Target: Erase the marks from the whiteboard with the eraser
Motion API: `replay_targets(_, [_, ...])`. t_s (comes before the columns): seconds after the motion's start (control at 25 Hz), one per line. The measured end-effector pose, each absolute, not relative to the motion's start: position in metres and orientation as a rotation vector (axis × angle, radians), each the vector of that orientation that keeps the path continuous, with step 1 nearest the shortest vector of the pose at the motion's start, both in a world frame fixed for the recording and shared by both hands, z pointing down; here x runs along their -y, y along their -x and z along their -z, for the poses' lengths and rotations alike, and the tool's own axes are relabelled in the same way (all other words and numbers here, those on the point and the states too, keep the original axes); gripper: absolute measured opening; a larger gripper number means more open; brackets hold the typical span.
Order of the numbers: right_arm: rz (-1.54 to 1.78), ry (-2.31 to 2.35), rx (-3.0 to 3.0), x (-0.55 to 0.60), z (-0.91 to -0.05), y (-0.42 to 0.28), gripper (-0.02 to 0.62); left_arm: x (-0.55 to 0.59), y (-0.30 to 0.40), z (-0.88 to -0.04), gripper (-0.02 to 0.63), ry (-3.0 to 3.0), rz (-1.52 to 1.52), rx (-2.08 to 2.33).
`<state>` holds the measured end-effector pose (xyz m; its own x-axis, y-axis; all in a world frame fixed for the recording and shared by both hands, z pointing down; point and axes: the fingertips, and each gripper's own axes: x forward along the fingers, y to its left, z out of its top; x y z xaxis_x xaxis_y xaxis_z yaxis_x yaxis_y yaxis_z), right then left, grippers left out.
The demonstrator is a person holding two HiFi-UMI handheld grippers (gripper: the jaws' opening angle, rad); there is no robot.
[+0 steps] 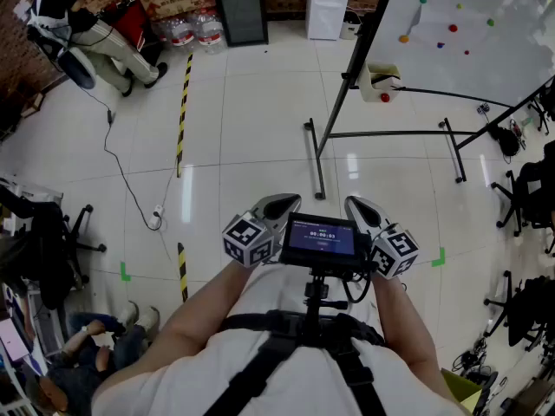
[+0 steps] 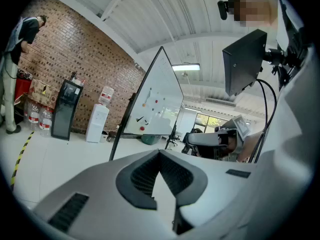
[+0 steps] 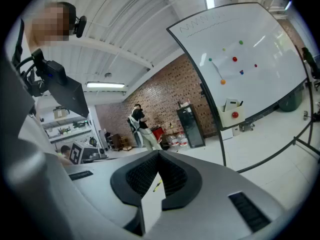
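The whiteboard (image 1: pixel 473 46) stands on a black frame at the far right of the room, well ahead of me. It bears several coloured dots (image 3: pixel 234 59) and a thin line (image 3: pixel 217 73). A small white holder (image 1: pixel 381 81) with a red round thing hangs at its lower left corner. I cannot make out an eraser. My left gripper (image 1: pixel 282 203) and right gripper (image 1: pixel 360 204) are held side by side close to my chest, pointing out over the floor. Both are shut with nothing between their jaws, as the left gripper view (image 2: pixel 160 153) and right gripper view (image 3: pixel 159 154) show.
A small screen (image 1: pixel 323 239) sits on my chest rig between the grippers. A person (image 1: pixel 82 24) stands at the back left near water bottles (image 1: pixel 192 29) and a black cabinet (image 1: pixel 239 7). Yellow-black strips (image 1: pixel 184 111) and a cable (image 1: pixel 121 176) lie on the floor. Office chairs (image 1: pixel 529 189) stand at right.
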<state>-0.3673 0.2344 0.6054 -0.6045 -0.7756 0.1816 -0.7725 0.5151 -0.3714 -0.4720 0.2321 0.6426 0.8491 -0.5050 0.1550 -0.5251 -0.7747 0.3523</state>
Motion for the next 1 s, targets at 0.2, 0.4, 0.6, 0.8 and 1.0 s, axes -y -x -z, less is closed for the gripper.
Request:
replay_targets(0.2, [0.638,1.392,-2.744,-0.231,-0.605,0.382,0.015,-0.228,0.484,-0.646,0.008,-2.632,-0.078,0.776])
replay_targets(0.4, [0.642,1.426,-2.723,-0.228,-0.606,0.374,0.015,-0.226,0.478,-0.647,0.008,-2.638,-0.09,0.747])
replay_targets(0.6, [0.728,1.479,-2.697,-0.224,-0.632,0.347,0.015,-0.218,0.456,-0.661,0.009,-2.615,-0.131,0.71])
replay_targets(0.8, [0.778,1.472,-2.689,-0.196,-0.638,0.32,0.015,-0.19,0.429,-0.659,0.009,-2.605,-0.152,0.713])
replay_targets(1.0, [0.741,1.41,-2.687,-0.145,-0.618,0.285,0.015,-0.154,0.387,-0.652,0.009,-2.614,-0.199,0.718])
